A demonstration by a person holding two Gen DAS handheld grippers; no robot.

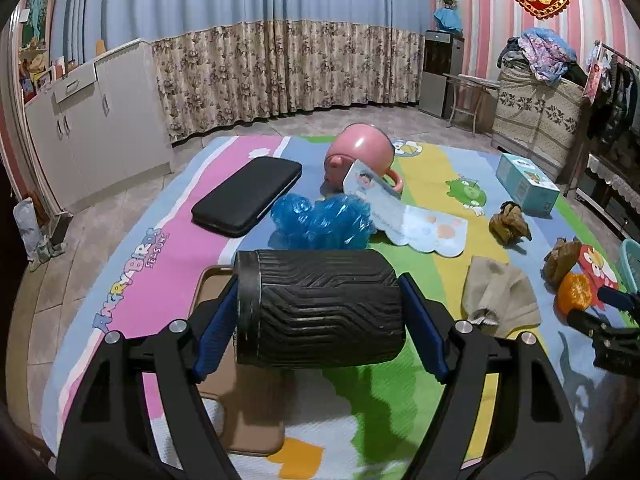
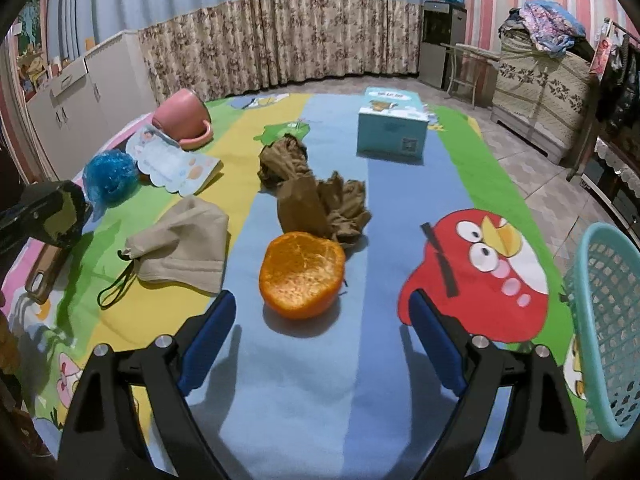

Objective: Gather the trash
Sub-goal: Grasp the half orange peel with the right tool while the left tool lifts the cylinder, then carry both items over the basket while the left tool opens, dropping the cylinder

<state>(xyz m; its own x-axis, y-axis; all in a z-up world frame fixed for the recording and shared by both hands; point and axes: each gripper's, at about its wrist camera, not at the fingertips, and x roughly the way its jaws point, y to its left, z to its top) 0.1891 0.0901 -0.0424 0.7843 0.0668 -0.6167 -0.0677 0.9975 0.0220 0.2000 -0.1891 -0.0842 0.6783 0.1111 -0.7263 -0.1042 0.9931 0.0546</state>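
Note:
My left gripper [image 1: 320, 300] is shut on a black ribbed cylindrical bin [image 1: 320, 304], which lies sideways with a blue pad against each end, above the cartoon mat. My right gripper [image 2: 320, 306] stands open over the mat. Half an orange peel [image 2: 302, 274] lies just ahead of its fingertips and touches neither pad. Behind the peel are two crumpled brown paper wads [image 2: 324, 204] [image 2: 282, 160]. A crumpled blue plastic wrapper [image 1: 320, 222] lies beyond the bin. In the right wrist view the bin [image 2: 60, 212] shows at the far left.
A teal mesh basket [image 2: 608, 320] stands at the mat's right edge. On the mat lie a beige pouch [image 2: 184, 240], a tipped pink cup [image 1: 358, 156], a booklet [image 1: 404, 216], a black case [image 1: 248, 196], a light blue box [image 2: 390, 128] and a brown tray [image 1: 224, 380].

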